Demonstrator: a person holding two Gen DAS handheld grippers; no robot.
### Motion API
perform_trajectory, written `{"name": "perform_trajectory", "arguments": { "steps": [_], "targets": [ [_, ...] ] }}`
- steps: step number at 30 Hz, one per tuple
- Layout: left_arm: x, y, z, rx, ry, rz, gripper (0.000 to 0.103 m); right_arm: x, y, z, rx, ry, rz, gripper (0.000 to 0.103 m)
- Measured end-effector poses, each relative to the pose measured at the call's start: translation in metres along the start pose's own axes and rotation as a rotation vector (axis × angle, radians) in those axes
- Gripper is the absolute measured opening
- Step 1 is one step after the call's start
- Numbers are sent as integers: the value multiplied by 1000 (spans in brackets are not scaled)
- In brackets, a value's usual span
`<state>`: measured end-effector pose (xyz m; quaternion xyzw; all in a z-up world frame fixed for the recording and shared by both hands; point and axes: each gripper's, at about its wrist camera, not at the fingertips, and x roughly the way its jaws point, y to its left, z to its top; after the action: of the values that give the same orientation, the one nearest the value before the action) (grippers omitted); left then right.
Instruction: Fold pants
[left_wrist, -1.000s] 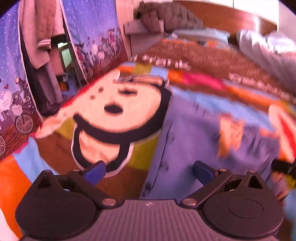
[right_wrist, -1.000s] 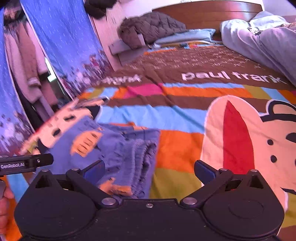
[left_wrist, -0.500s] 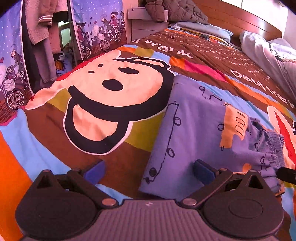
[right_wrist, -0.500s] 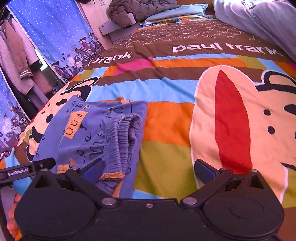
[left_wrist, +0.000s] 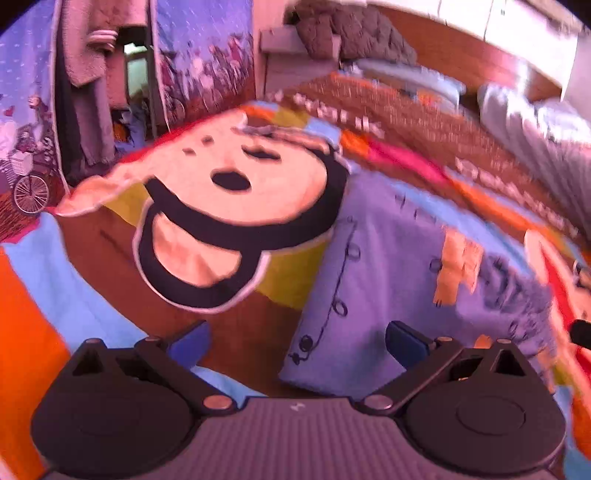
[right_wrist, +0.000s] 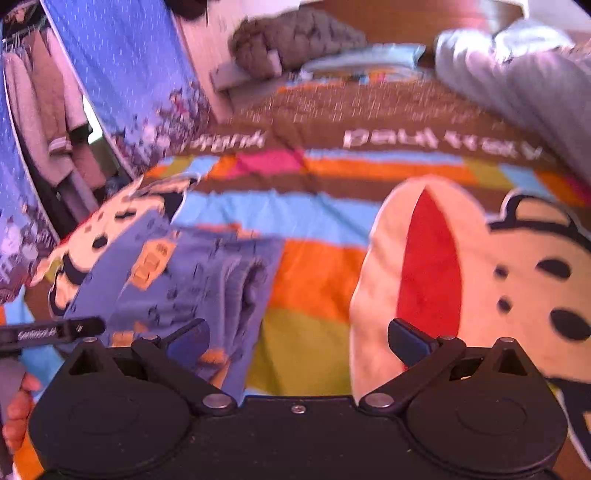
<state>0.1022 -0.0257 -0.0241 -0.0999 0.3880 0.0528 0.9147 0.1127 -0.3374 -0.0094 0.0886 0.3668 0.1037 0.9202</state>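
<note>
The pants (left_wrist: 399, 273), a blue children's pair printed with small black outlines and orange patches, are lying folded into a compact rectangle on the cartoon-monkey bedspread (left_wrist: 236, 199). In the left wrist view their near edge is sitting just ahead of the left gripper (left_wrist: 297, 338), whose blue-tipped fingers (left_wrist: 404, 341) are spreading wide with nothing between them; the left finger is hovering over brown bedspread, the right one over the pants' lower corner. The gathered elastic waistband (left_wrist: 517, 295) is bunching along the far right side of the fold. Both pictures are smeared with motion blur, so the fine print is hard to read.

In the right wrist view the pants (right_wrist: 177, 280) are resting to the left, over the orange, blue and green stripes, with the waistband (right_wrist: 251, 284) facing the middle of the bed. The right gripper (right_wrist: 299, 339) is also standing released and empty, its fingers (right_wrist: 406, 341) parted above the bedspread (right_wrist: 428, 258). Its left finger is overlapping the pants' near edge in the picture; whether it is touching cannot be told. The left gripper's (right_wrist: 51, 332) black body is poking in at the left edge, beside the pants.

A brown quilted blanket (right_wrist: 291, 40) and a grey duvet (right_wrist: 517, 74) are piling near the wooden headboard (left_wrist: 461, 55).
</note>
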Motion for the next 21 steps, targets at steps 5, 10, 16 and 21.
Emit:
{"name": "perform_trajectory", "arguments": {
  "steps": [5, 10, 16, 21],
  "targets": [
    [-18, -21, 30, 162, -166, -63, 103, 18, 2, 9, 59, -60, 33, 102],
    [30, -73, 64, 498, -117, -91, 103, 44, 7, 17, 62, -43, 55, 102],
    [105, -68, 67, 459, 17, -68, 103, 65, -5, 3, 116, 35, 8, 102],
    [104, -38, 58, 308, -16, -118, 103, 63, -7, -1, 124, 22, 6, 102]
  ]
}}
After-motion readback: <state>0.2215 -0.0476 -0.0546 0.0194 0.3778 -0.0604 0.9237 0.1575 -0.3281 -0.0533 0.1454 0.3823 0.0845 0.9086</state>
